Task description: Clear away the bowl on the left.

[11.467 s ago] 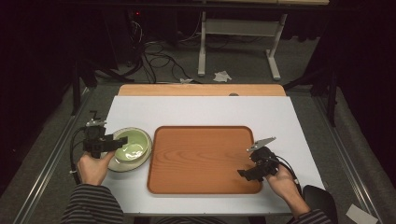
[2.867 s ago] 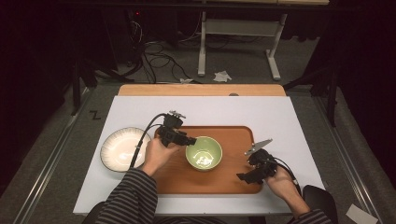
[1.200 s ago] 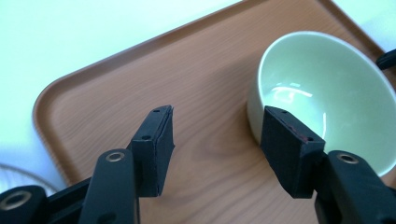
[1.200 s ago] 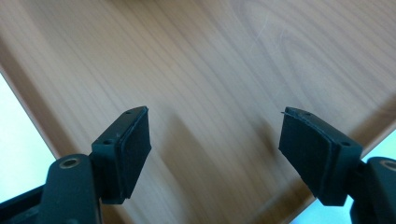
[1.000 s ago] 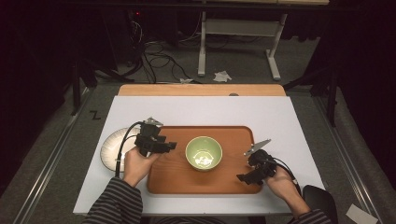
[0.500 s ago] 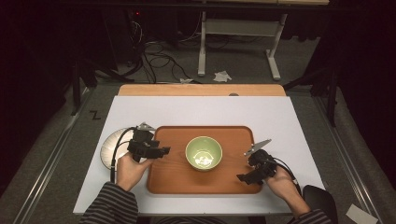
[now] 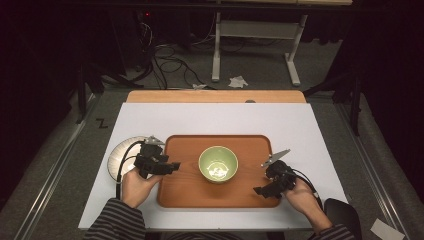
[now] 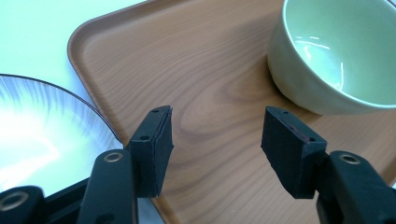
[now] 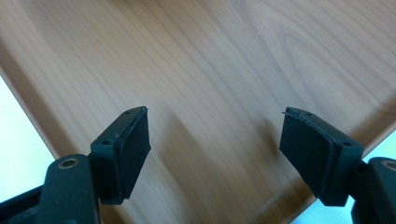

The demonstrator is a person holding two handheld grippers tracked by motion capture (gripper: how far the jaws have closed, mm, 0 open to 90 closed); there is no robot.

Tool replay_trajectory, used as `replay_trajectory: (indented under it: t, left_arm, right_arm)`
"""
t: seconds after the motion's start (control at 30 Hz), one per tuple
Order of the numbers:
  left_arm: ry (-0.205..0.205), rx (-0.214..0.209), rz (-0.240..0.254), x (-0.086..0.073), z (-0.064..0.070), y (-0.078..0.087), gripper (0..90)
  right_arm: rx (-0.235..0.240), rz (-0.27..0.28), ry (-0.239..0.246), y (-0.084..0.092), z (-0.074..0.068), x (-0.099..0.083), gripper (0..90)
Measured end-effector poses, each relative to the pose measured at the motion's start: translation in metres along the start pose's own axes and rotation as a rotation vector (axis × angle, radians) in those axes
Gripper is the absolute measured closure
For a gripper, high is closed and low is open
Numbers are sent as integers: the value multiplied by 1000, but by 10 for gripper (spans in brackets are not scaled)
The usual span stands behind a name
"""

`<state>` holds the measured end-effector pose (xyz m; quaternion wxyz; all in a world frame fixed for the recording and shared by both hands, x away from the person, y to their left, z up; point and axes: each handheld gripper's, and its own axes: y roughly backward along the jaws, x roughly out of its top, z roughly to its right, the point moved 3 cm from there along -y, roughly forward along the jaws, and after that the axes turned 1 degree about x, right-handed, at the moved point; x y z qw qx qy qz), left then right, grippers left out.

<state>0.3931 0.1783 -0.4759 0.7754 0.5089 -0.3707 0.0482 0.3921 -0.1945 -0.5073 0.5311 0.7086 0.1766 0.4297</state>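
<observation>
The green bowl (image 7: 218, 164) is sitting upright in the middle of the wooden tray (image 7: 185, 192), and nothing is holding it, so that part of the job looks done from where I am standing. The left gripper (image 7: 169, 167) is hovering over the tray's left edge with its jaws standing wide apart and nothing between them; in the left gripper view the bowl (image 8: 336, 56) is lying off ahead and to one side of the pads, well clear of them, with bare tray wood (image 8: 210, 93) under the gap. Just beside the tray, on the white table (image 7: 300, 125), the pale striped plate (image 7: 120, 155) is resting partly under the person's left hand and cable, touching or nearly touching the tray's left rim. My guess is that the plate is what is left to deal with, since it is the one dish not on the tray and the free gripper is right next to it, though I cannot be sure whether it is meant to go on the tray or stay put. The right gripper (image 7: 264, 186) is waiting low over the tray's near right corner, jaws about half open, having just been opening a little, and they are holding nothing; in the right gripper view there is plain tray wood (image 9: 201, 70) between the pads.
</observation>
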Motion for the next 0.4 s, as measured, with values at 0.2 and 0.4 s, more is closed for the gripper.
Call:
replay_trajectory:
  t: [0.2,0.4]
  left_arm:
    - [1,0,-7,-4,0,0,434]
    - [3,0,-11,-5,0,-1,432]
  right_arm:
    - [0,-3,-3,0,0,0,261]
    - [0,0,1,0,0,0,260]
